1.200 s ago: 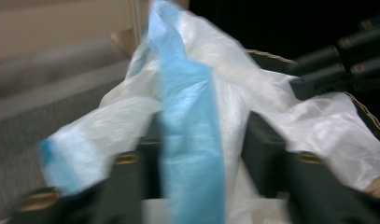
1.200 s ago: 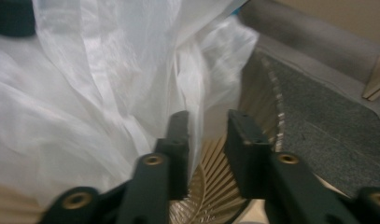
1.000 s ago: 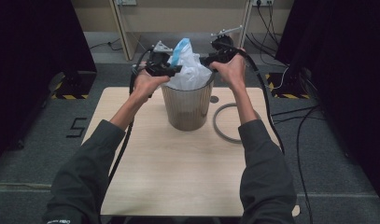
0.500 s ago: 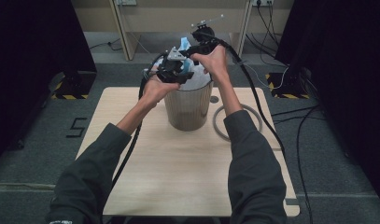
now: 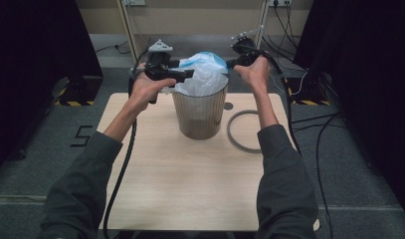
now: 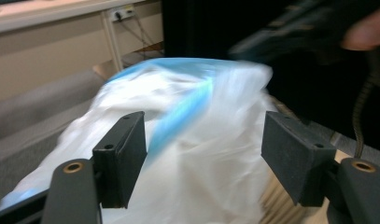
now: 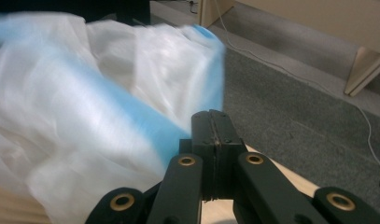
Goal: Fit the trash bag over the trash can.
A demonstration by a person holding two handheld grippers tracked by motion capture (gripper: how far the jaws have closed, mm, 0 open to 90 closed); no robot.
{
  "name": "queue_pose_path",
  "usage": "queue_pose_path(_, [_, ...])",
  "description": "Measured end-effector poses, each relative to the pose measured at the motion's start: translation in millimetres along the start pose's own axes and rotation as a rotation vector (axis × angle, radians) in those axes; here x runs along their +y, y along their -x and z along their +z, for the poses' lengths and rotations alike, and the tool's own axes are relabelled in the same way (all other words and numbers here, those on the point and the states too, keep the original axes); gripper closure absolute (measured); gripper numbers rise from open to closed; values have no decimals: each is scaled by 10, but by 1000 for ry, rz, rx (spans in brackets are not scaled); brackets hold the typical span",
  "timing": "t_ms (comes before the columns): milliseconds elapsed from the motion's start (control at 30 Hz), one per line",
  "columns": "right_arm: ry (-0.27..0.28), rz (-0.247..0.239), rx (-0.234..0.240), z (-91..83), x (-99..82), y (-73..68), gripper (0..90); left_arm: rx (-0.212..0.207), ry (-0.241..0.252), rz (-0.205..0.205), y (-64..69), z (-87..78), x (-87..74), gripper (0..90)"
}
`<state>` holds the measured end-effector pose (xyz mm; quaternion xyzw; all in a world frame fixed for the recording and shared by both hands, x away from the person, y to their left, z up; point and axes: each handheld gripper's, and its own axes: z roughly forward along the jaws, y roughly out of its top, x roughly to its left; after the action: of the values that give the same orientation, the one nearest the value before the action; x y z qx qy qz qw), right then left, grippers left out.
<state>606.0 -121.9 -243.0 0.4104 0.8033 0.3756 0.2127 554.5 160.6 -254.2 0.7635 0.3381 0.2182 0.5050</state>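
Note:
A translucent grey bin (image 5: 200, 117) stands at the table's far middle, with a white plastic bag (image 5: 202, 74) edged in blue bulging out of its top. My left gripper (image 5: 188, 74) is at the bag's left side. Its jaws have just been opening and now stand wide apart (image 6: 204, 154), with the bag (image 6: 201, 140) between them but not pressed. My right gripper (image 5: 230, 63) is at the bag's right edge. Its jaws have just been closing and are pressed together (image 7: 212, 121), pinching the blue edge of the bag (image 7: 131, 116) at their tips.
A grey ring (image 5: 230, 132) lies flat on the wooden table (image 5: 180, 184) right of the bin. Cables trail from both grippers over the table's sides. Dark curtains flank the table; grey floor and a low wall lie beyond it.
Half a second ago both hands were close together above the bin; they have spread to its two sides. The left jaws have opened off the bag and the right jaws have shut.

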Motion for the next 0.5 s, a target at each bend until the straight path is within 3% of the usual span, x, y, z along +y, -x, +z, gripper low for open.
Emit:
queue_pose_path(133, [-6,23,7,-37,-214,164,900,39,-5,-24,-180,47,-70,296])
queue_pose_path(333, [-21,22,18,-18,-431,231,900,90,-6,-60,-368,198,-122,290])
queue_pose_path(467, [-31,25,29,32,-502,263,892,103,-40,-86,-439,282,-174,300])
queue_pose_path(500, [-30,28,28,36,-503,262,849,98,-57,-85,-444,295,-191,345])
